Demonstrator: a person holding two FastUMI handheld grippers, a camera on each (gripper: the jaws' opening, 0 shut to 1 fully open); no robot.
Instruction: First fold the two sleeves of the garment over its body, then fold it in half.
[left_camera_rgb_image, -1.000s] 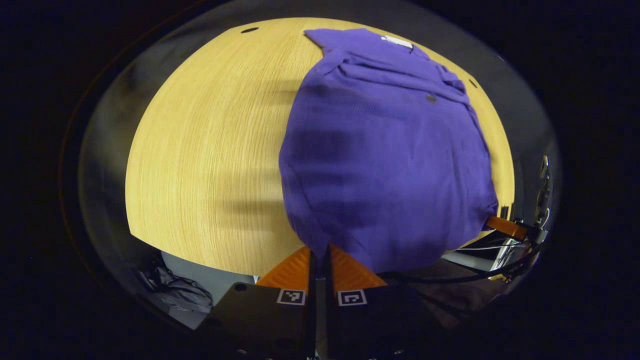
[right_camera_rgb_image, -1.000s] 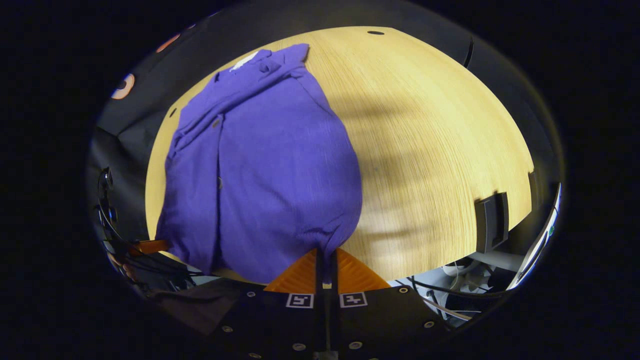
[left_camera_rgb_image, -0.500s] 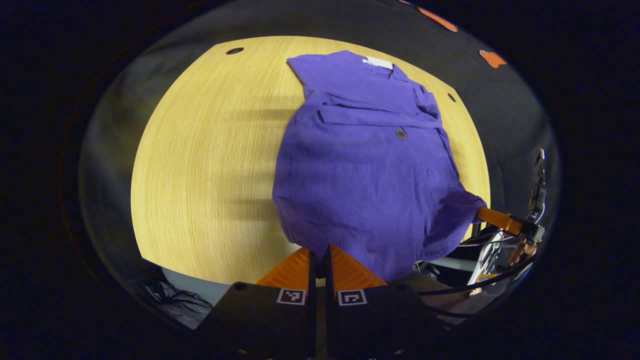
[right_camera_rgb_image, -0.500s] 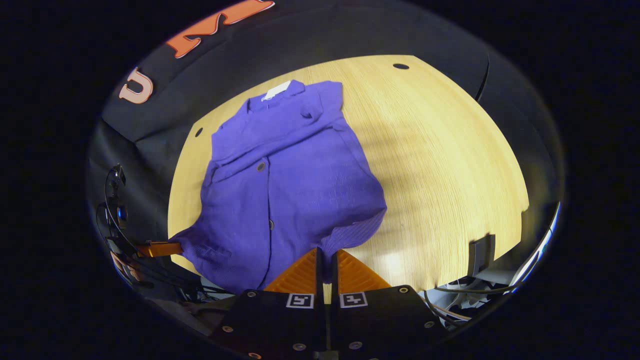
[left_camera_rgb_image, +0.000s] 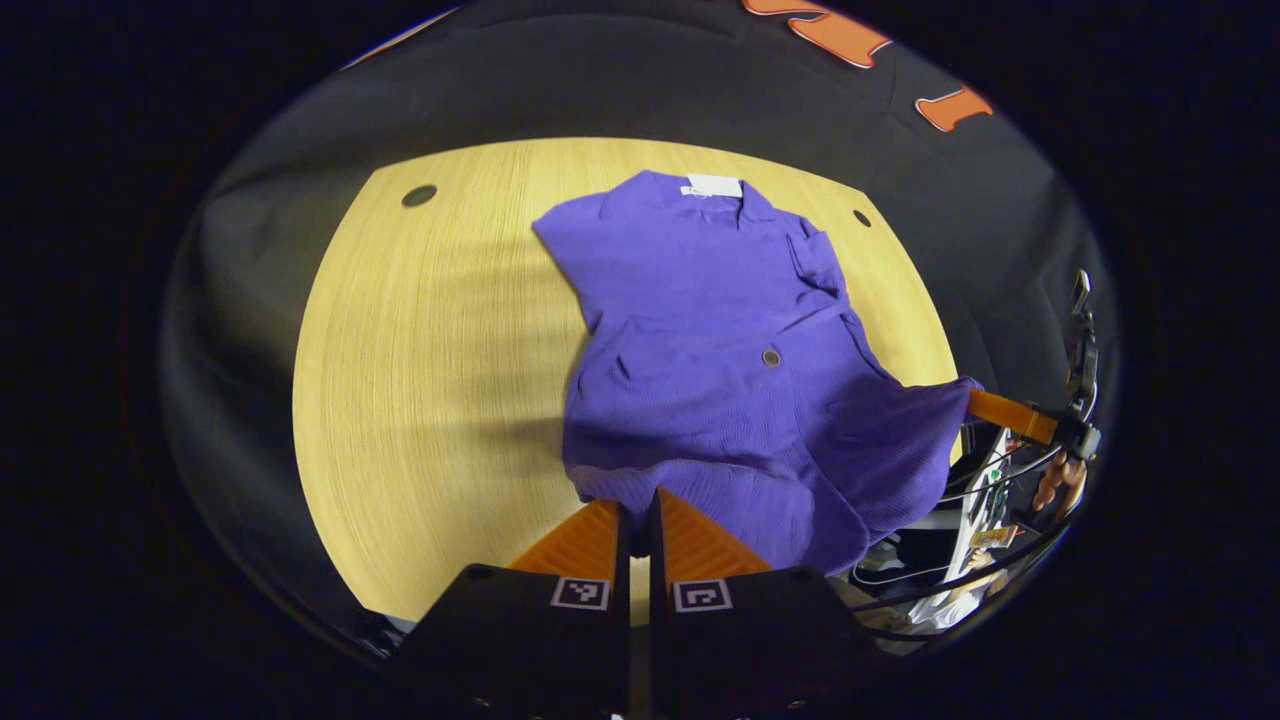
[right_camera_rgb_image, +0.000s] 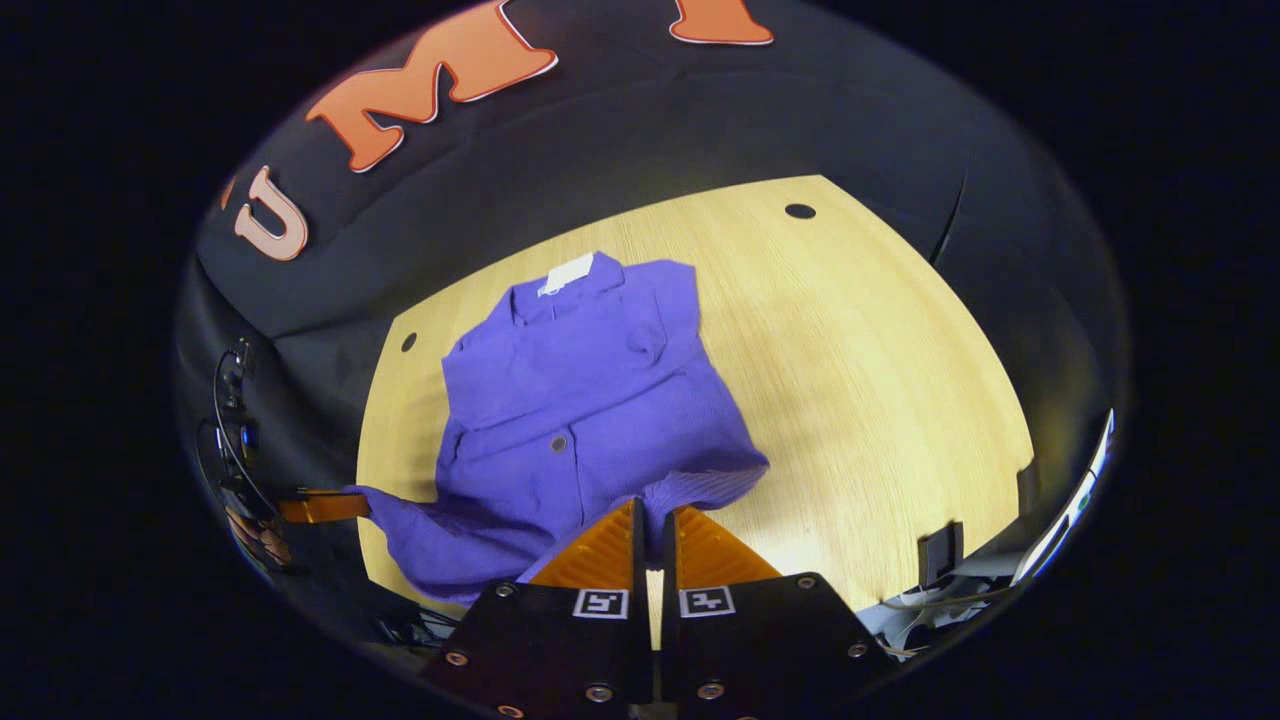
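One purple garment lies on the wooden table, and we count two grippers pinching its near hem. Its long axis runs away from us: the collar with one white tag points to the far edge by the black cloth wall, the hem toward us. In the left gripper view our left gripper has its fingers pressed together on the hem's left corner; farther right the right gripper holds the other corner lifted off the table. In the right gripper view the left gripper shows at the left, the garment in the middle, and the right gripper is closed on the hem. We count two dark buttons down the front.
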